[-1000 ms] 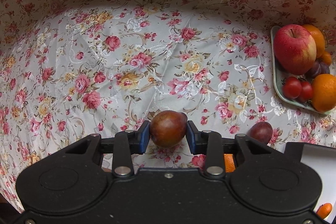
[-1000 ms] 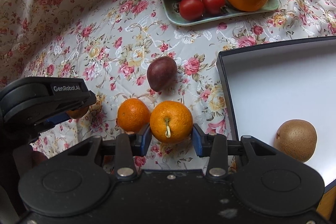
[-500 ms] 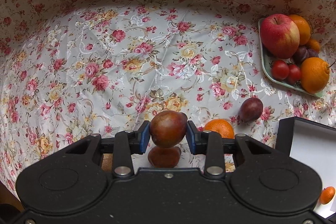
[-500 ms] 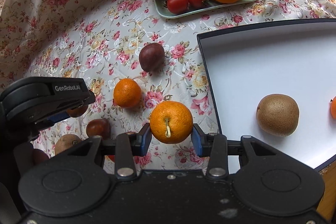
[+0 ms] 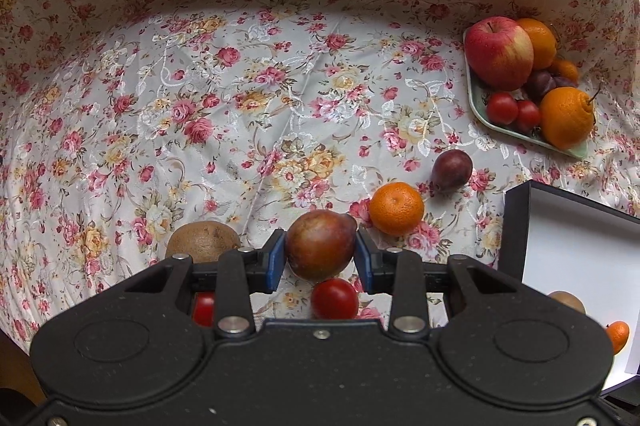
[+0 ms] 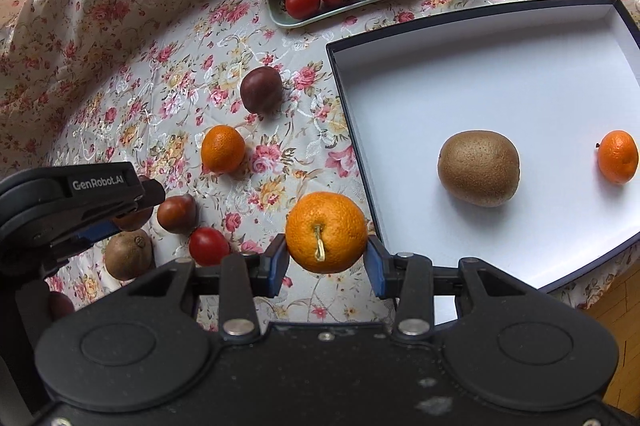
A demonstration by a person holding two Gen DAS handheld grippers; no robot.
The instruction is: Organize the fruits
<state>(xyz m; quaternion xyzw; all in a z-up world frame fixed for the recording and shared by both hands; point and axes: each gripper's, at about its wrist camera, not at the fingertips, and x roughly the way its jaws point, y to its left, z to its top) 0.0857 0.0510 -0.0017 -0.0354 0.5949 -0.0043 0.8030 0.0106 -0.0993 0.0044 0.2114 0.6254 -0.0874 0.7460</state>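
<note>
The left gripper [image 5: 320, 258] is pinching a reddish-brown plum [image 5: 321, 243] between its blue pads, jaws closed only as far as the fruit allows, and holding it clear of the floral cloth [image 5: 240, 98] covering the surface. Directly beneath it a cherry tomato [image 5: 334, 299] is lying on the cloth, with a brown kiwi [image 5: 202, 240] just to the left. A little farther out, a loose mandarin [image 5: 396, 208] and a dark purple plum [image 5: 452, 170] are sitting near each other. Beyond them, a green plate [image 5: 480, 110] is carrying an apple [image 5: 499, 53], oranges and more tomatoes.

The right gripper [image 6: 327, 264] is squeezing a held mandarin [image 6: 326, 232], stem facing the camera, its jaws spread to the width of that fruit. The fruit is hanging over the cloth just beside the near-left edge of the white box [image 6: 520, 74]. Inside the box, a second kiwi [image 6: 478, 168] and a small mandarin [image 6: 618, 156] are lying well apart. In the right wrist view the left gripper is showing at the left edge, above another brown plum [image 6: 176, 213] and the tomato.
</note>
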